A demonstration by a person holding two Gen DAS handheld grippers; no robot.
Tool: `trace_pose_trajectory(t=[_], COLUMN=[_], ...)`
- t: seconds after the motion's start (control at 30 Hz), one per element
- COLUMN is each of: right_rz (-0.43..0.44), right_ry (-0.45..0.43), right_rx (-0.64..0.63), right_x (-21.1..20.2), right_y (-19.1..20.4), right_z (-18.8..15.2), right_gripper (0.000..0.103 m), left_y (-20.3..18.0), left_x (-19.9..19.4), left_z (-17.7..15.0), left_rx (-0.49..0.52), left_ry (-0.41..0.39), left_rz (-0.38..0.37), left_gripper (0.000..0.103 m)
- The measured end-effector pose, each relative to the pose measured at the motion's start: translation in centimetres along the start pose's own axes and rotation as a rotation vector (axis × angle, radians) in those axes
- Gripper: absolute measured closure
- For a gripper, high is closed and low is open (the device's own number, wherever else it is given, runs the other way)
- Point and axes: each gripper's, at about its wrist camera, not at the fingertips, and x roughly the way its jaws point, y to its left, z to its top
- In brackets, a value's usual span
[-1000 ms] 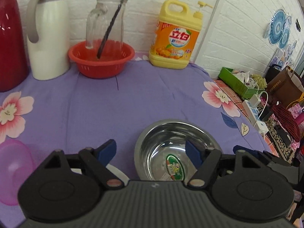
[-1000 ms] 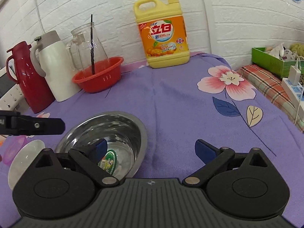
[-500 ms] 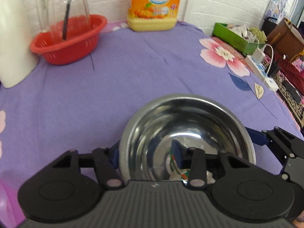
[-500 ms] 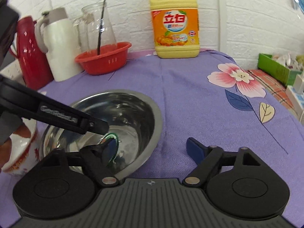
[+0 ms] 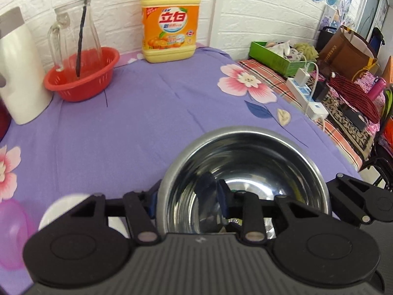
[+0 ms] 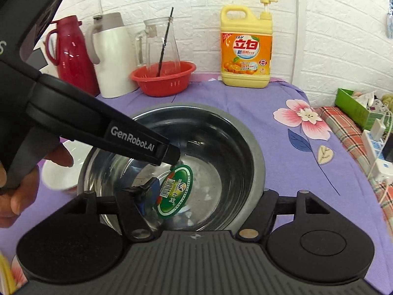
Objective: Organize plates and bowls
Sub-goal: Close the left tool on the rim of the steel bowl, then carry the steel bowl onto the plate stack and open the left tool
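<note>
A steel bowl point(image 5: 258, 162) with a green sticker point(image 6: 175, 191) inside rests on the purple flowered cloth point(image 5: 147, 113). My left gripper point(image 5: 188, 199) is shut on the bowl's left wall, one pad outside and one inside; its inner finger point(image 6: 169, 153) reaches in from the left in the right wrist view. My right gripper point(image 6: 208, 194) is open and straddles the bowl's near right rim, with its left finger inside and its right fingertip hidden behind the rim. A white bowl point(image 6: 59, 177) stands just left of the steel bowl, and a pink bowl point(image 5: 12, 233) lies further left.
Along the back wall stand a red thermos point(image 6: 73, 56), a white thermos point(image 6: 113, 56), a red basket point(image 6: 164, 78) holding a glass jug point(image 6: 159, 41), and a yellow detergent bottle point(image 6: 245, 49). Beyond the table's right edge lie a green box point(image 5: 277, 59) and a power strip point(image 5: 307, 95).
My left gripper has shut on the steel bowl's left wall. My right gripper has moved in so that its open fingers straddle the bowl's right rim. A white bowl has come into view beside it.
</note>
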Motion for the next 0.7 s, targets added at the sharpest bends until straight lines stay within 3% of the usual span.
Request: trace_pose_trajectory(t=[0.43, 0.7], right_rz=[0.096, 0.119], right_ry=[0.079, 0.107], right_rx=[0.015, 0.011], right_x=[-7.8, -9.2], right_y=[3.3, 4.6], right_z=[-9.3, -11.9], right_gripper=[0.0, 0.0], left_y=[-4.0, -4.2], left_x=[-5.5, -6.2], left_z=[-13.0, -16.7], left_rx=[-0.01, -0.031], left_ry=[0.062, 0.08], left_rz=[0.0, -0.011], left_gripper=[0.072, 0.071])
